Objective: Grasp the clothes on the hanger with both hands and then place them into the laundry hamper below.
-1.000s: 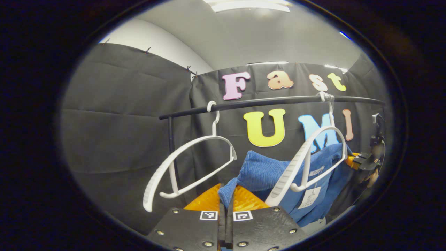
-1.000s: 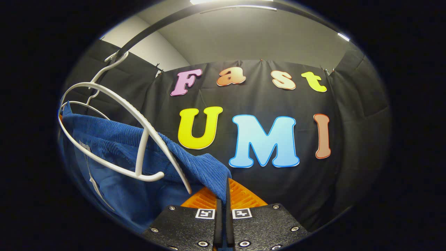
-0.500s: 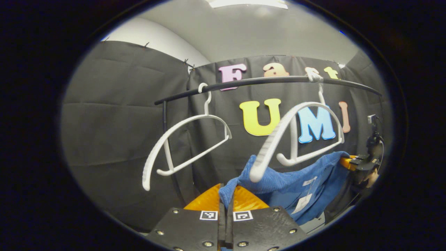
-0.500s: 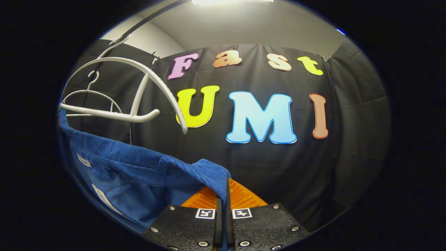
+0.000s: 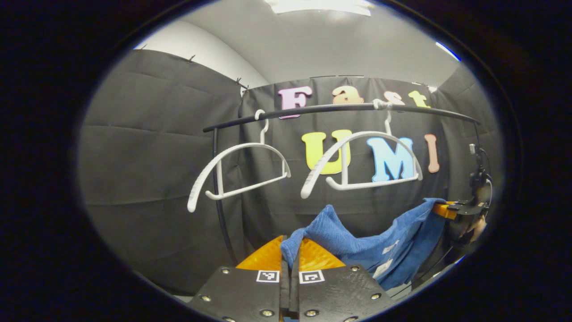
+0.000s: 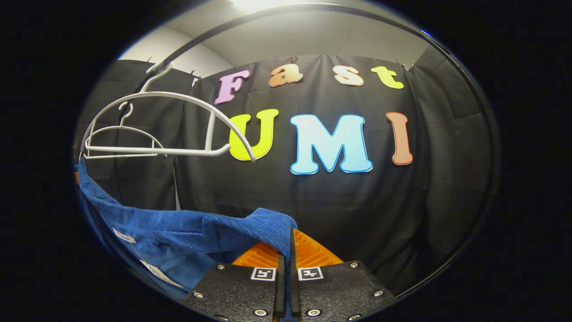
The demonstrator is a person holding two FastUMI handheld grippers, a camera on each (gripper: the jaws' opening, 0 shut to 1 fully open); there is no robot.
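Now off its curved white hanger [image 5: 357,156]: ribbed blue garment [image 5: 357,241], pinched by both grippers [image 5: 289,250] [image 6: 286,250].

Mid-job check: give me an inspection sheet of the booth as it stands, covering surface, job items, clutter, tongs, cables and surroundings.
Surface: nothing seen.
Job's things: blue garment is off the hangers, slung between both tongs, sagging in the middle, white tags dangling. Two bare white hangers hang on the black rail. Hamper: nothing seen.
Clutter: nothing seen.
Grippers: left tongs shut on one end of the garment; right tongs shut on the other end. In the left gripper view the right tongs appear at the far right, cloth between them.
Cables: a thin dark line runs below the far gripper; cannot tell whether it is a cable.
Surroundings: black cloth walls, pale ceiling with a light panel.
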